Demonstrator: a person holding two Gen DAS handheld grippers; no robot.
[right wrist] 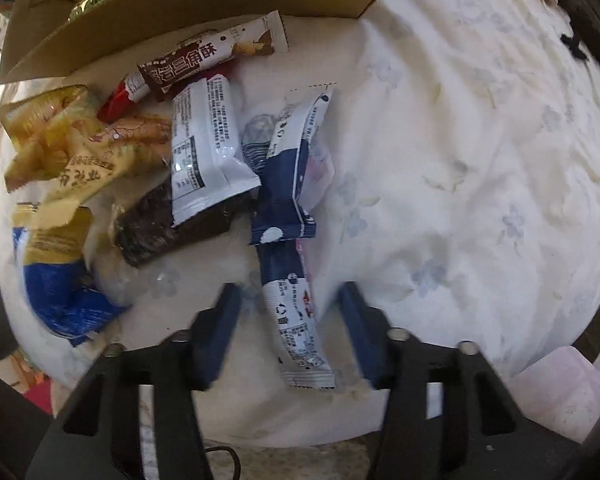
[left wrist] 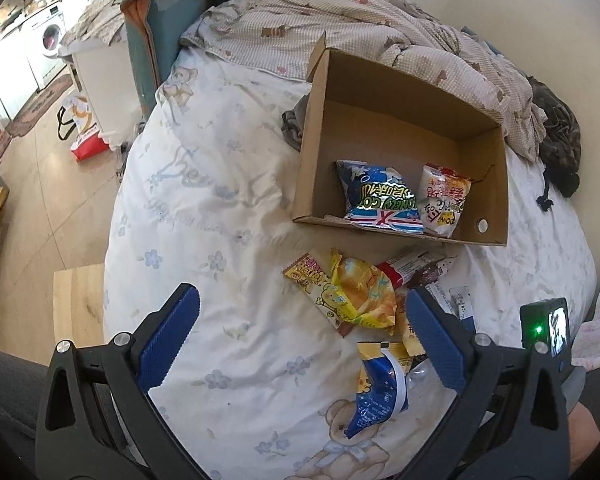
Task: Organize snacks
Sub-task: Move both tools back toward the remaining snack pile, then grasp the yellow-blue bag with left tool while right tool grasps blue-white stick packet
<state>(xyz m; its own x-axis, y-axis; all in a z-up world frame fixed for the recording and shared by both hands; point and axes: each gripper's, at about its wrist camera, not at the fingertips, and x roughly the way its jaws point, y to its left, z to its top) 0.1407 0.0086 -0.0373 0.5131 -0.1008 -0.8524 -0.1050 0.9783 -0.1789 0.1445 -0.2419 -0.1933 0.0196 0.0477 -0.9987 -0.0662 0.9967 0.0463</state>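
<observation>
An open cardboard box (left wrist: 404, 120) lies on the bed, holding a blue chip bag (left wrist: 380, 200) and a white-and-red packet (left wrist: 444, 200). Loose snacks are piled in front of it: a yellow bag (left wrist: 364, 296), a yellow cartoon packet (left wrist: 312, 280) and a blue-and-yellow bag (left wrist: 376, 396). My left gripper (left wrist: 302, 294) hangs open above this pile, holding nothing. In the right wrist view my right gripper (right wrist: 290, 304) points down over a navy-and-white stick packet (right wrist: 292, 312). The packet lies between the blue fingers (right wrist: 220, 320) with a gap on each side. Close by are a white packet (right wrist: 204, 148) and a brown stick packet (right wrist: 212, 60).
The bed has a white floral duvet (left wrist: 204, 200); a checked blanket (left wrist: 340, 20) is bunched behind the box. A wooden stool (left wrist: 80, 304) and the floor lie off the bed's left edge. A black device with a green light (left wrist: 544, 328) sits at the right. The box wall (right wrist: 180, 20) rises just beyond the pile.
</observation>
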